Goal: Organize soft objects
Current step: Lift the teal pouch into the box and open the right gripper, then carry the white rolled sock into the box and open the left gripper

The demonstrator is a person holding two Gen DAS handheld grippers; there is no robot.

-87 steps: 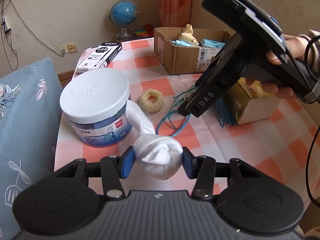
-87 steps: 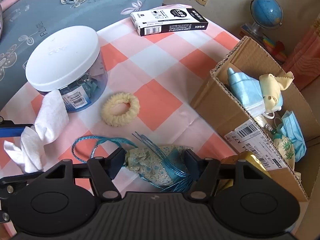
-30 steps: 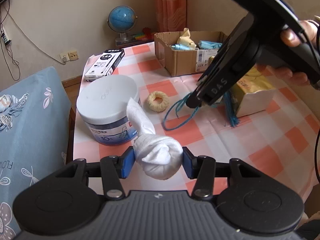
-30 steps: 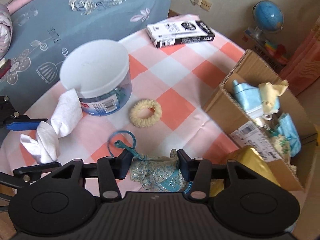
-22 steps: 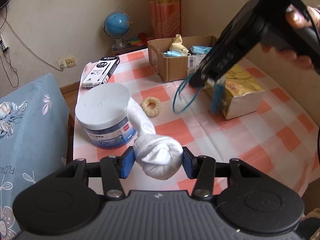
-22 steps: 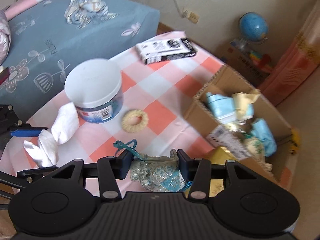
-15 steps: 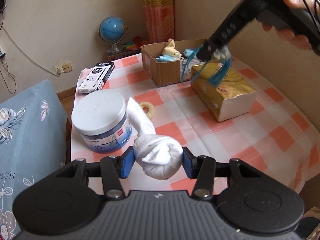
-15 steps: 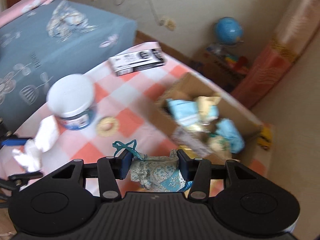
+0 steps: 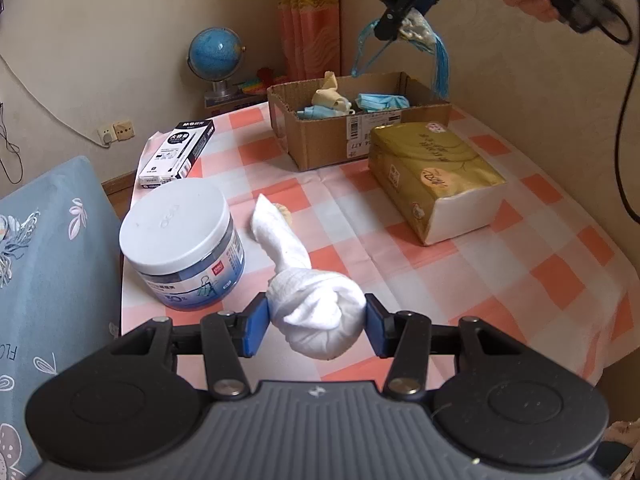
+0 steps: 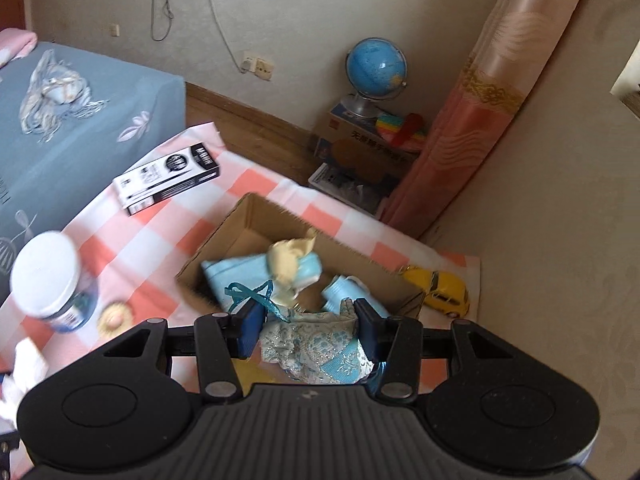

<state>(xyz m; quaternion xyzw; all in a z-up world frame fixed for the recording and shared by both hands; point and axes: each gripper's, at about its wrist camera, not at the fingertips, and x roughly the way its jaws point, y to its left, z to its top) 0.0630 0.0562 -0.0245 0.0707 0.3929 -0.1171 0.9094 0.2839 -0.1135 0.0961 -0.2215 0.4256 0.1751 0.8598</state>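
A: Pouch (image 10: 316, 346) is getting pinched tight in the right gripper (image 10: 310, 330), hanging above the cardboard box (image 9: 320, 136). Light, floppy imo; grabbing the body, tassels dangling.

B: Left gripper (image 9: 316, 322) is squeezing the knotted white cloth (image 9: 316, 316) over the table (image 9: 520, 280). Squishy, knot's def the best grip spot.

Knotted white cloth (image 9: 316, 312) held low; blue-green tasselled pouch (image 10: 316, 346) held above open cardboard box (image 10: 224, 246).

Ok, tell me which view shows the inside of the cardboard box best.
The right wrist view: it looks down into the cardboard box, showing its contents and bare floor. The left wrist view shows it side-on, contents just peeking over the rim.
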